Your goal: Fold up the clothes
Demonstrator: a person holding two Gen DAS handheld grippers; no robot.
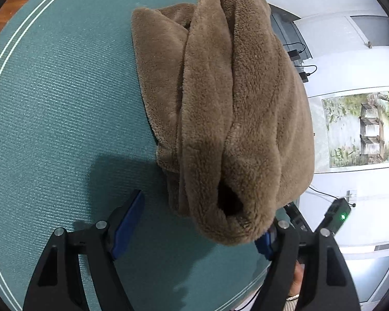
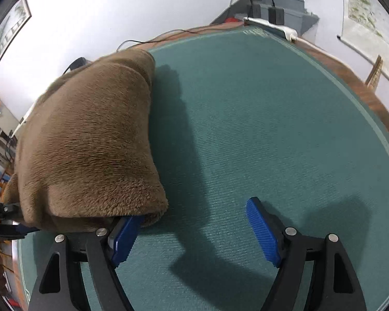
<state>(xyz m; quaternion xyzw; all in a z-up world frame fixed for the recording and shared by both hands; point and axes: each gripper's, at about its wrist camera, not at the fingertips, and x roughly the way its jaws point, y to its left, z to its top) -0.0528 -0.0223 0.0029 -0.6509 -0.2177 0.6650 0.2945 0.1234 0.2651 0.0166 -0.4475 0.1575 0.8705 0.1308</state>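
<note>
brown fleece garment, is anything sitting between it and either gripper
Nothing visible does. The bunched brown fleece garment lies alone on the teal woven mat. The open left gripper already has the garment's near end between its fingers, and the open right gripper sits right at its edge, with only bare mat around.

Each tool, left (image 1: 199,223) and right (image 2: 194,226), has black angular arms, silver pivot screws and ribbed blue pads (image 2: 263,230).

We see a plain brown fleece garment (image 1: 236,108) on a teal ribbed mat (image 1: 64,103) with pale border lines, over a reddish-brown wooden desk (image 2: 360,90); black fingers (image 2: 264,230) carry blue pads.
</note>
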